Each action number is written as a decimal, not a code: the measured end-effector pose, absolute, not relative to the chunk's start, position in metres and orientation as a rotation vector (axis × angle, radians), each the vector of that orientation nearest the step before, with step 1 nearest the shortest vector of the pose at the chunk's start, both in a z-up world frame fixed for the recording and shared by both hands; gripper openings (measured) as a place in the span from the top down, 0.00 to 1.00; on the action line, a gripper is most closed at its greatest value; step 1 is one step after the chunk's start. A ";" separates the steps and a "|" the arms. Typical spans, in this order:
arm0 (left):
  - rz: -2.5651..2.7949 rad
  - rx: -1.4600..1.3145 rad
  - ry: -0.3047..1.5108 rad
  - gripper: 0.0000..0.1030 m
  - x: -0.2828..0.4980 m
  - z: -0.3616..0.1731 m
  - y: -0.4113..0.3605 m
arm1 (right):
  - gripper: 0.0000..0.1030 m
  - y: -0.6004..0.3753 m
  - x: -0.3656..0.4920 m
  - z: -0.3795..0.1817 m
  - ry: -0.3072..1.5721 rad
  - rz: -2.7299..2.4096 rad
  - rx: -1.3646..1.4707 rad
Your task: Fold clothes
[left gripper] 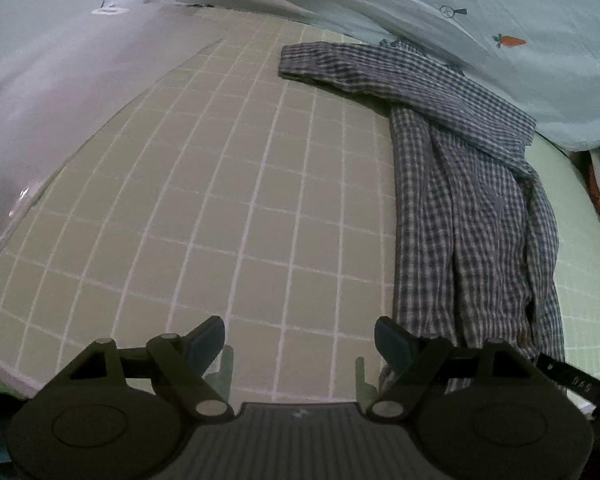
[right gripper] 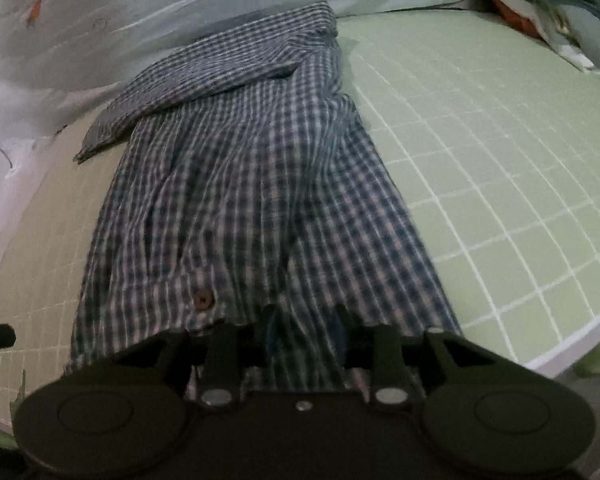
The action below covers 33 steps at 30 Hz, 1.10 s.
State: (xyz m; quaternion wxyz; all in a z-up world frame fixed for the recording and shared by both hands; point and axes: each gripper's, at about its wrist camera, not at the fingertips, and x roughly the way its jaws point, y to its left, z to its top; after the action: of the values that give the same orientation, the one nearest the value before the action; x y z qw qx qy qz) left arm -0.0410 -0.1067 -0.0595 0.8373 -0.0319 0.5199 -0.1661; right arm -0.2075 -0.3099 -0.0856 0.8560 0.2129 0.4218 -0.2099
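Checked shirt (right gripper: pixel 236 184) lies lengthwise on the gridded mat (left gripper: pixel 220 208), hem at its near edge; right gripper (right gripper: pixel 304 320) fingers pinch the hem, left gripper (left gripper: pixel 300 340) fingers spread beside it. Lifting evenly should avoid bunching.

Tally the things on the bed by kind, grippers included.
Checked shirt: 1
Carrot-print sheet: 1
Green grid mat: 1
Grippers: 2, left gripper open over the mat, right gripper shut on the shirt's hem
Total: 5
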 end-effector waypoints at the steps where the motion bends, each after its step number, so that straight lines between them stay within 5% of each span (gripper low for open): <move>1: -0.346 -0.073 1.095 0.20 -0.032 -0.059 -0.107 | 0.58 -0.314 -0.204 -0.081 0.869 -0.447 0.442; 2: -0.340 -0.078 1.091 0.19 -0.023 -0.059 -0.108 | 0.53 -0.319 -0.200 -0.077 0.852 -0.455 0.436; 4: -0.328 -0.088 1.081 0.18 -0.004 -0.058 -0.108 | 0.23 -0.327 -0.186 -0.069 0.822 -0.495 0.408; 6: -0.316 -0.098 1.072 0.16 0.014 -0.058 -0.109 | 0.10 -0.335 -0.170 -0.061 0.793 -0.538 0.368; 22: -0.335 -0.084 1.055 0.15 0.205 -0.069 -0.146 | 0.06 -0.363 0.006 -0.081 0.819 -0.620 -0.032; 26: -0.371 -0.113 1.063 0.15 0.243 -0.082 -0.160 | 0.28 -0.362 0.032 -0.087 0.824 -0.653 -0.075; 29: -0.392 -0.139 1.064 0.15 0.266 -0.091 -0.171 | 0.58 -0.361 0.036 -0.080 0.779 -0.634 -0.070; 31: -0.392 -0.148 1.054 0.14 0.272 -0.094 -0.178 | 0.96 -0.361 0.041 -0.075 0.763 -0.600 -0.075; 33: -0.392 -0.154 1.043 0.14 0.277 -0.096 -0.183 | 0.97 -0.361 0.043 -0.065 0.708 -0.601 -0.054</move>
State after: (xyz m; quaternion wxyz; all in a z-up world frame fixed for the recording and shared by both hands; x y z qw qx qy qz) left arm 0.2766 -0.1827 -0.0955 0.8459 -0.0729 0.4945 -0.1859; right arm 0.0430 -0.3607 -0.0654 0.8938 -0.0261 0.3415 -0.2896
